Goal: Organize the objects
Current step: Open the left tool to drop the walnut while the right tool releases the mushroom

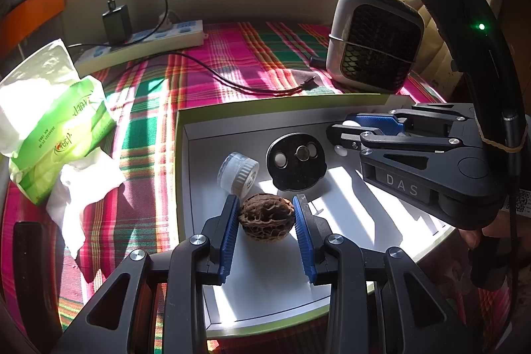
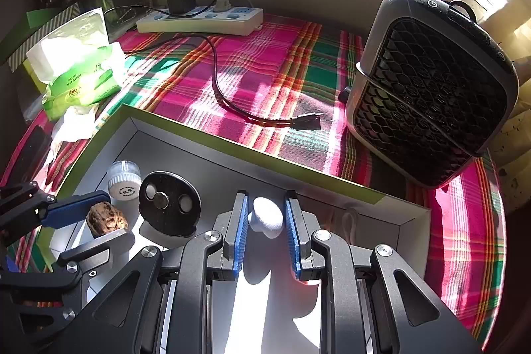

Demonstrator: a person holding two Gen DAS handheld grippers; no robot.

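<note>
A shallow white box [image 1: 186, 135] [image 2: 232, 151] with green edges lies on the plaid cloth. A brown walnut [image 1: 266, 217] [image 2: 107, 219] sits in it between the pads of my left gripper [image 1: 266, 208] [image 2: 99, 218]; the blue pads stand at its two sides, seemingly touching it. My right gripper [image 2: 266, 216] [image 1: 351, 131] has a small white rounded object [image 2: 268, 217] between its pads, with slight gaps on both sides. A black round plate [image 1: 295, 162] [image 2: 170, 200] and a small clear jar [image 1: 238, 172] [image 2: 123, 178] lie in the box too.
A grey mesh-fronted fan [image 1: 373, 40] [image 2: 431, 88] stands at the back right. A power strip [image 1: 139, 42] [image 2: 202, 19] with a black charger and cable [image 2: 219, 88] lies at the back. A green tissue pack [image 1: 56, 128] [image 2: 79, 78] sits left.
</note>
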